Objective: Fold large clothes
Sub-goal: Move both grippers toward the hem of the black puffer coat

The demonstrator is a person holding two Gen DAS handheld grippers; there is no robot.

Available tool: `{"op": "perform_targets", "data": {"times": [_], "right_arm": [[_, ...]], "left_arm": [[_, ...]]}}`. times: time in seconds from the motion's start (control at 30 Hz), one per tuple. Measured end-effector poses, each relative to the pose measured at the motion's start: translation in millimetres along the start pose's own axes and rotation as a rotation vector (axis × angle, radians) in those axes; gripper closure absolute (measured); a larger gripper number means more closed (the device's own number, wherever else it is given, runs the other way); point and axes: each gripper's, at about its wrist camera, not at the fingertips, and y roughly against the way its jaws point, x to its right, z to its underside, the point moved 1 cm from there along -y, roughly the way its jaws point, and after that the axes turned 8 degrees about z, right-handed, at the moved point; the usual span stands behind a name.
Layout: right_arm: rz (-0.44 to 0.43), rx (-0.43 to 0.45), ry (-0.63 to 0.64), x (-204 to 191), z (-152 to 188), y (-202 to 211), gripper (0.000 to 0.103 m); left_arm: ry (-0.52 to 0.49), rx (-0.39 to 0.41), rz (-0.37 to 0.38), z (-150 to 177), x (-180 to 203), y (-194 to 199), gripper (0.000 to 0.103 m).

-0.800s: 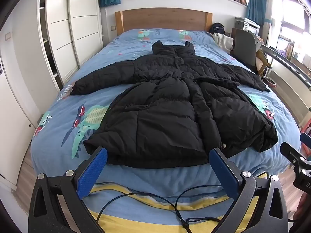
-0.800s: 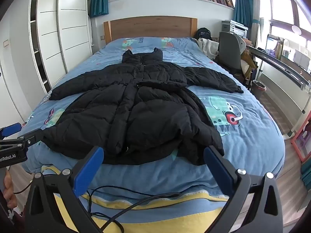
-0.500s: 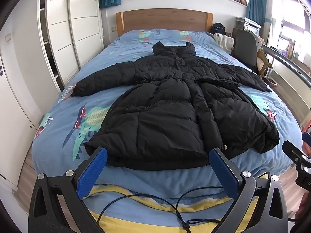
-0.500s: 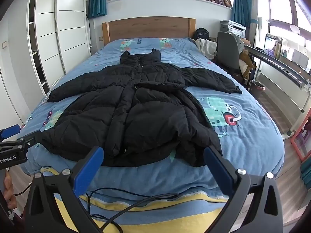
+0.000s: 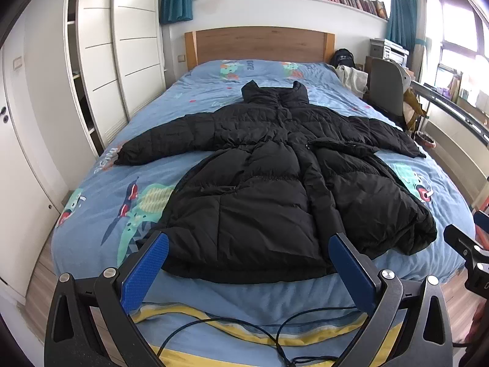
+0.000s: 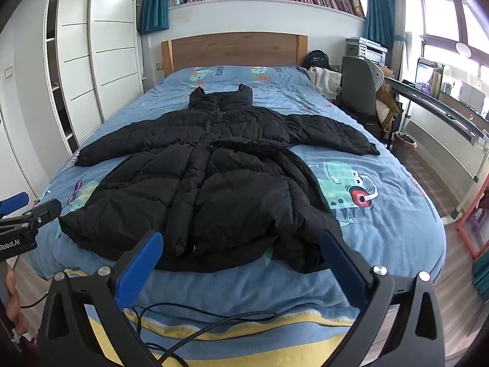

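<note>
Black padded coat [image 5: 269,183] lies flat, front up, on the blue bed [image 5: 101,195], collar toward the headboard [image 5: 259,42], both sleeves spread out to the sides, hem at the near edge. Left tool [image 5: 249,263] and right tool [image 6: 241,255] both gape wide with nothing between the blue pads, both hanging over the foot of the bed just short of the hem and angled down at it. Nothing folded yet, so I read this as the approach to the first grab. Right-hand hem corner [image 6: 308,253] is bunched and rolled under; I'd flatten that first or the fold carries the lump. Sleeve [image 5: 165,143] on the wardrobe side and sleeve [image 6: 333,136] on the window side probably go in across the chest before any lengthwise fold. Padding is thick and slippery, so bite deep through all the layers rather than pinching the outer shell, and take matching points with each tool so the fold line stays square. Move both together and keep the fabric low over the bed; air in the quilting will likely spring it back, so press after laying. Watch the loose black cable [image 5: 232,330] on the yellow band at the foot, it sits right under the tools and could snag.
</note>
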Motion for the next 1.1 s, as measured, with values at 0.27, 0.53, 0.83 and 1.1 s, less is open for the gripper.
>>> {"op": "perform_targets", "data": {"times": [0.27, 0.53, 0.83, 1.1], "right_arm": [[0.002, 0.003, 0.004, 0, -7, 1, 0.0], [-0.014, 0.034, 0.023, -3, -25, 9, 0.0], [-0.019, 0.07, 0.055, -6, -53, 26, 0.0], [-0.009, 0.093, 0.057, 2, -83, 42, 0.0]], "left_arm": [[0.034, -0.003, 0.01, -9, -3, 2, 0.001], [0.044, 0.012, 0.007, -27, -4, 13, 0.001], [0.015, 0.069, 0.008, -50, -9, 28, 0.001], [-0.034, 0.071, -0.013, -75, -8, 28, 0.001]]}}
